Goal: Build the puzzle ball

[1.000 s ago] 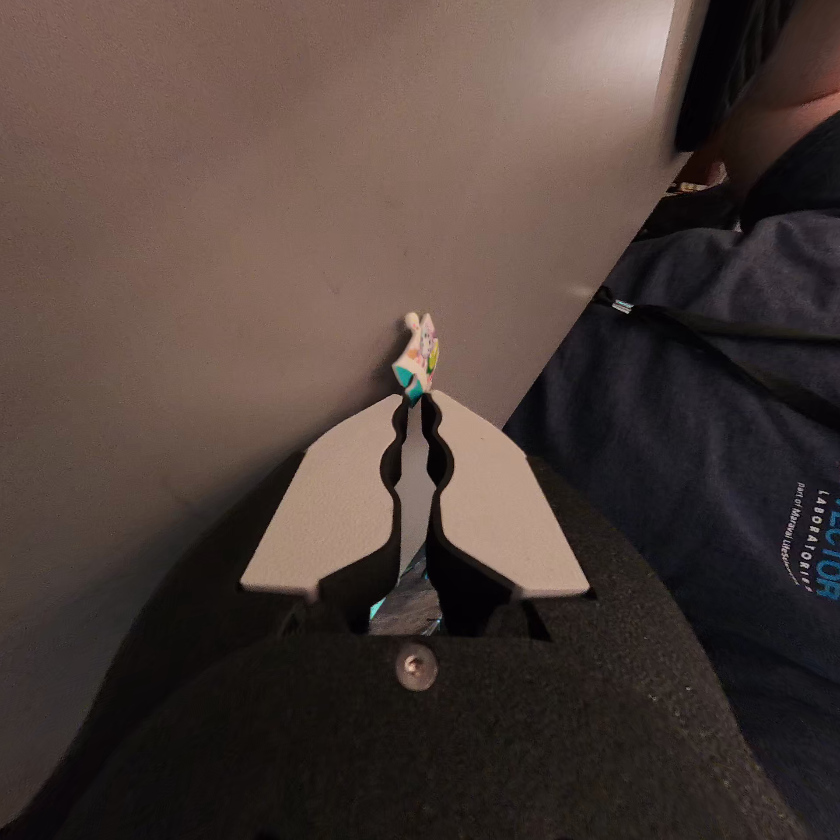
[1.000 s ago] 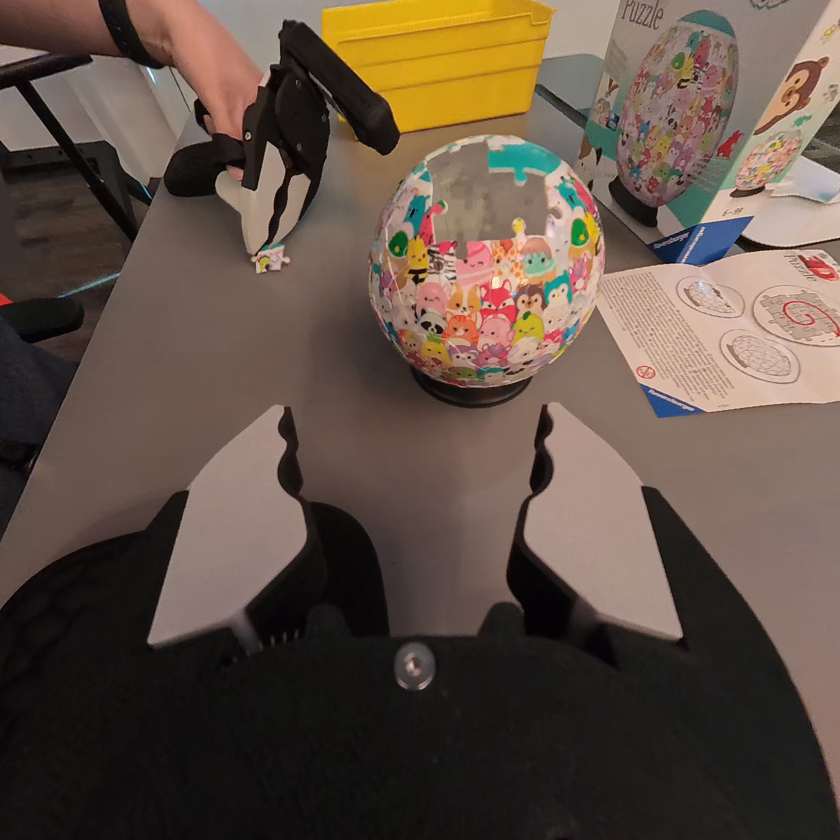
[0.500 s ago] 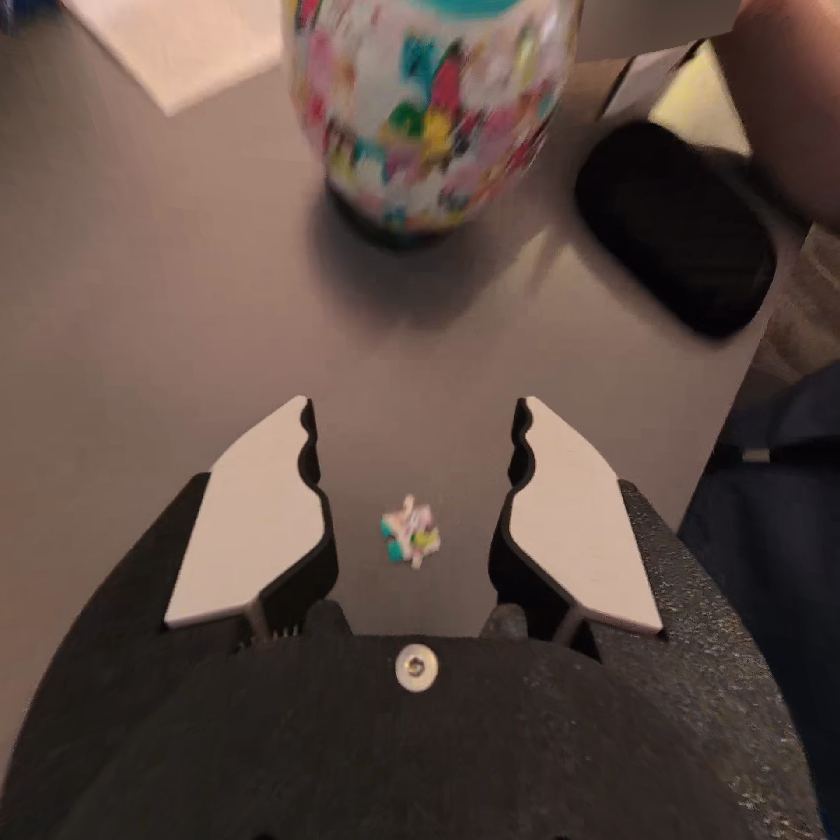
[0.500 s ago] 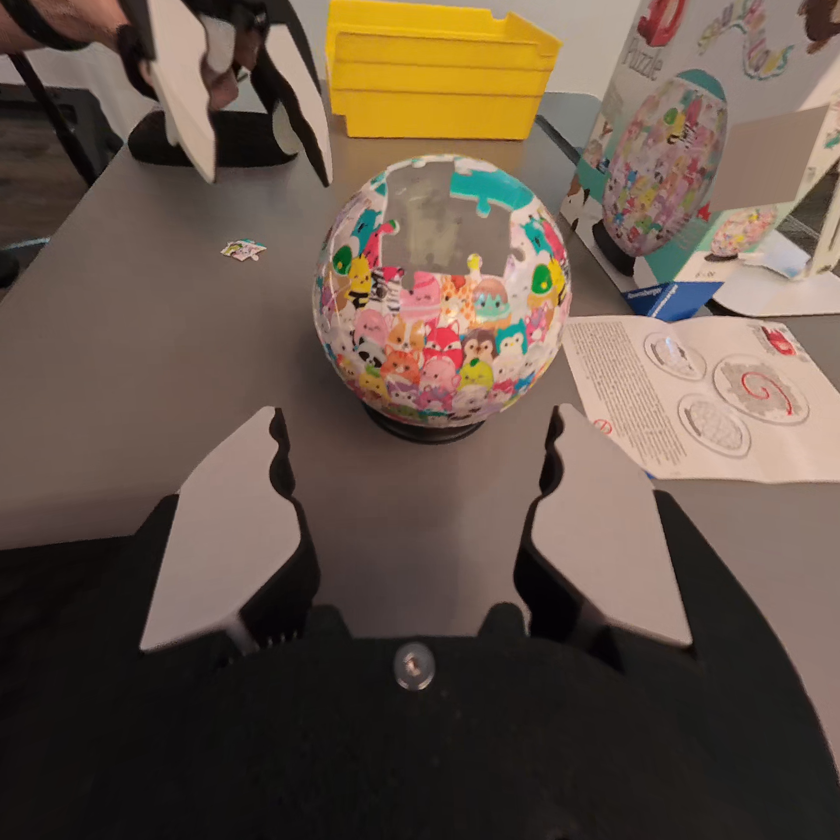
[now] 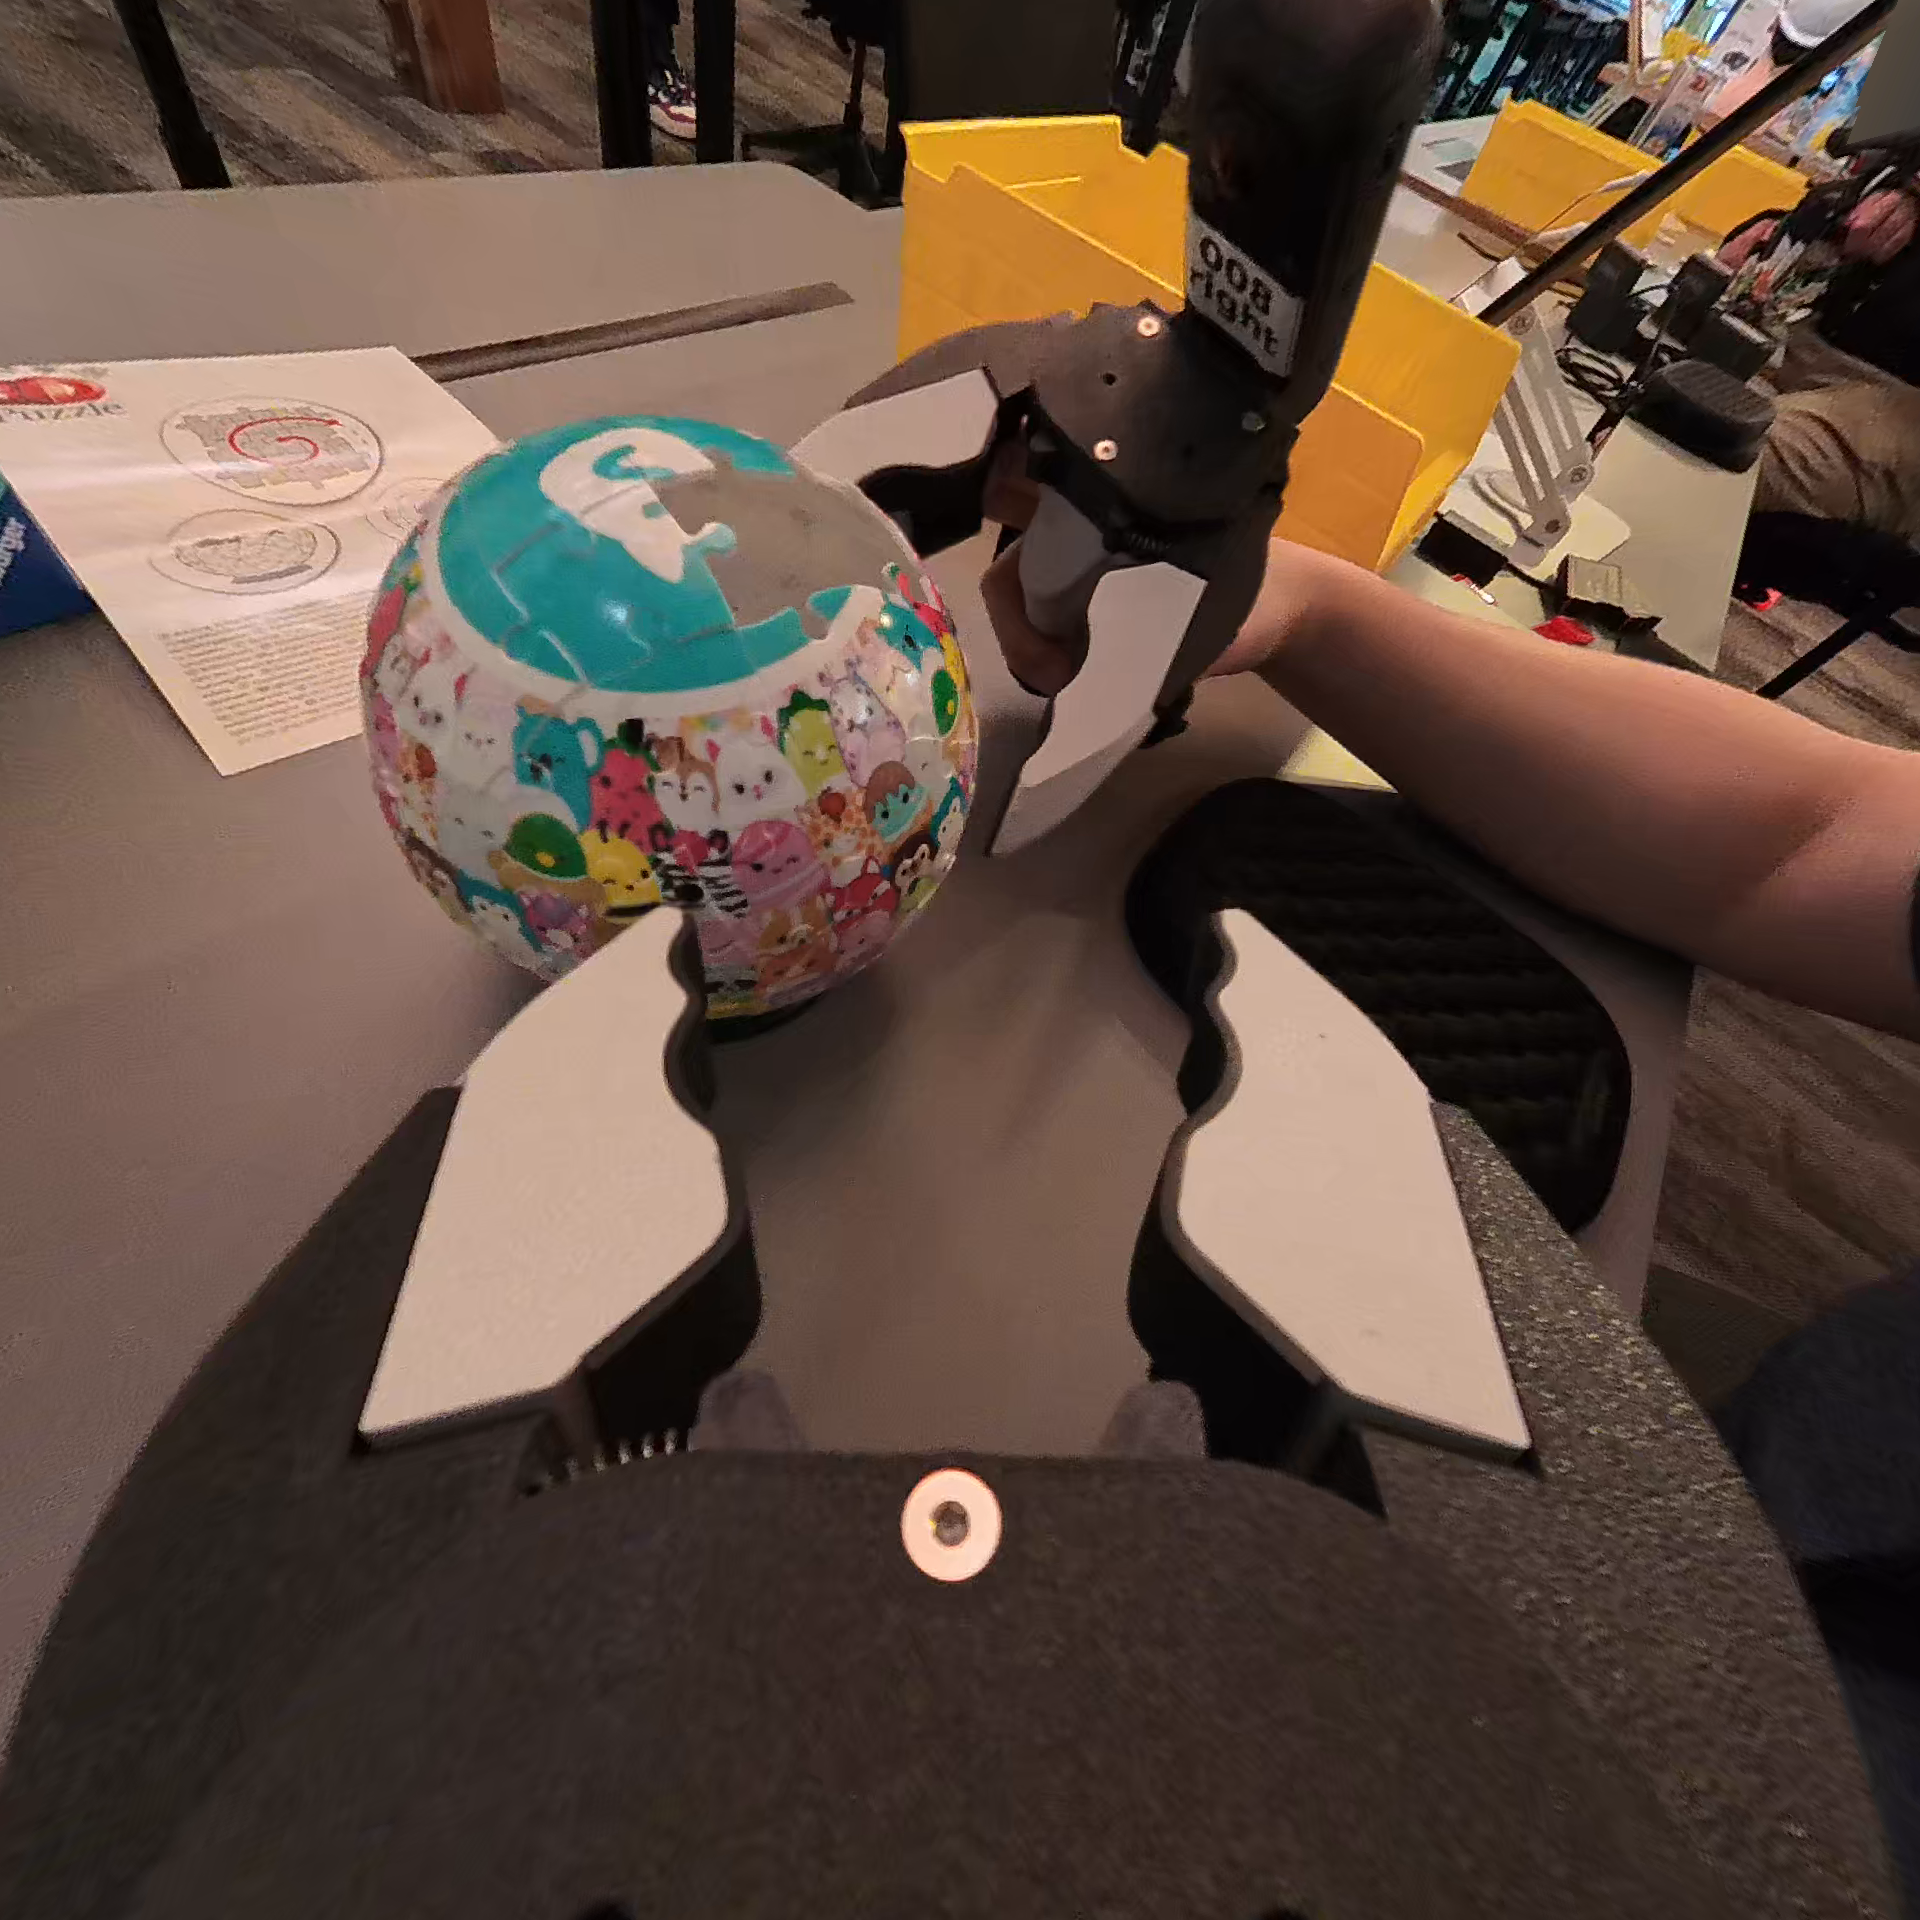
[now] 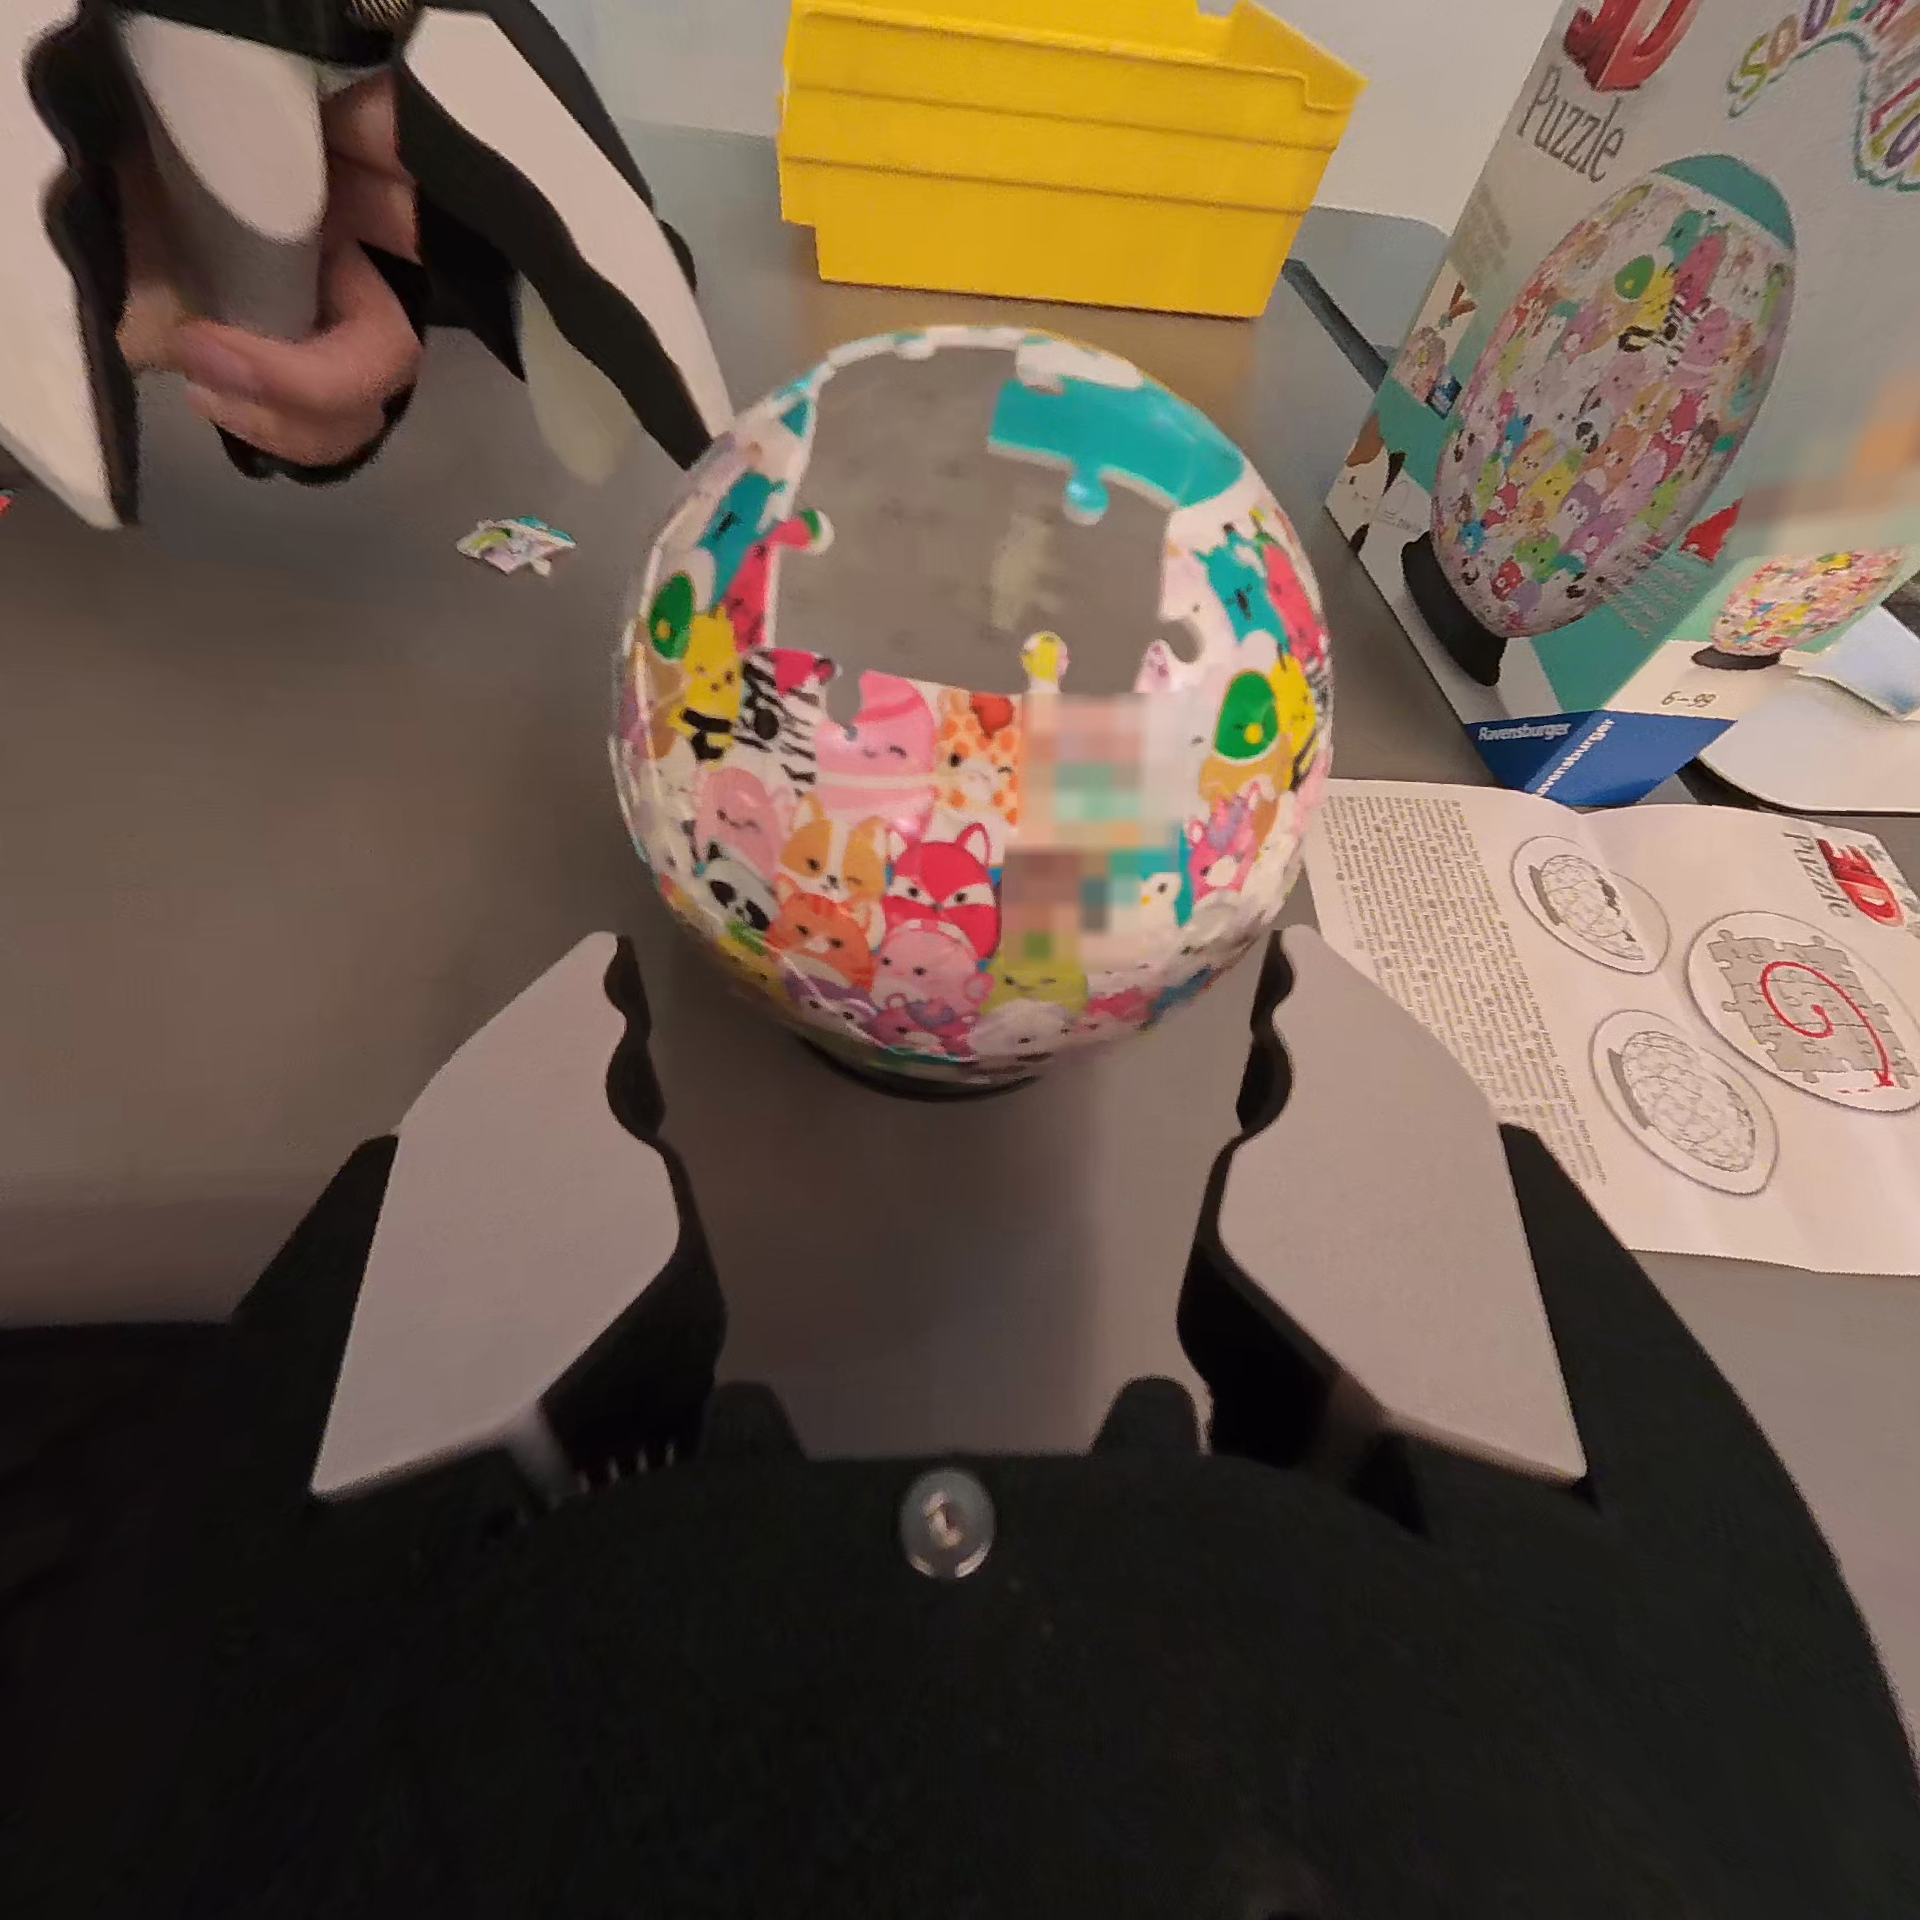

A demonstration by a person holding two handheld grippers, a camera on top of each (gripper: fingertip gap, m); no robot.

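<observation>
The puzzle ball [image 6: 961, 717] is seen standing on a dark ring stand [image 6: 935, 1081] near the middle of the grey tabletop [image 6: 260, 935], with a large jagged gap left open at its top. A loose puzzle piece [image 6: 516, 543] lies flat on the tabletop toward the left edge, well apart from the ball. The left tool [image 5: 940, 966] is held wide and empty, just beside the ball; the right tool [image 6: 940, 982] is likewise spread wide with nothing between its fingers.

The ball is judged to be a light, hollow shell of thin interlocked plastic, likely to flex or shed pieces near the gap if squeezed. It would best be steadied low on its completed band, never at the open rim. The piece is thin, smooth and slippery; a pinch across its edges is called for.

An instruction sheet [image 6: 1621, 997], the puzzle box [image 6: 1662, 436] and stacked yellow bins [image 6: 1049, 177] occupy the far right side.
</observation>
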